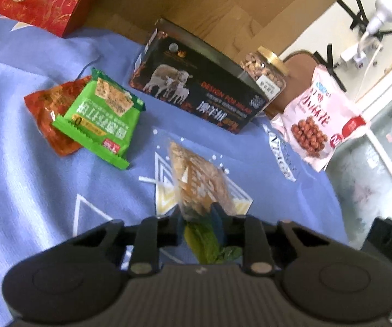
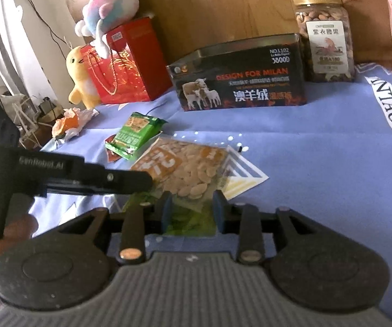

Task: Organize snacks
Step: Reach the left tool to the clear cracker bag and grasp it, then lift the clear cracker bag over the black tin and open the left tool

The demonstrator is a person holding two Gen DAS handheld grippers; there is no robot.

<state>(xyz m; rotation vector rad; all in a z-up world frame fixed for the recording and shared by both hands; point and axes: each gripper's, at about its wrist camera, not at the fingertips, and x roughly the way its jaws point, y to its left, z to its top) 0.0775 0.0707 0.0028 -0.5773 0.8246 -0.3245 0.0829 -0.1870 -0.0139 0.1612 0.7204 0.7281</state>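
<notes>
left gripper (image 1: 200, 224) pinched narrow on the near edge of the clear seed packet (image 1: 198, 182), apparently to lift it off the blue printed cloth (image 1: 32, 190). right gripper (image 2: 193, 212) half closed around the same packet's near corner, pads not clearly pressing; grip there cannot be told. packet lying mid-cloth, partly over a green wrapper, just beside the green cracker pack (image 1: 100, 117) stacked on an orange pouch (image 1: 43, 114), probably a gathered pile. behind, a black box (image 2: 239, 81) reading "design for milan", "no.l102", "3800d"; a gold-lidded nut jar (image 2: 324, 38); a pink snack bag (image 1: 318, 120); cloth lettered "ntage"; left gripper's side reads "genrobot.ai".
</notes>
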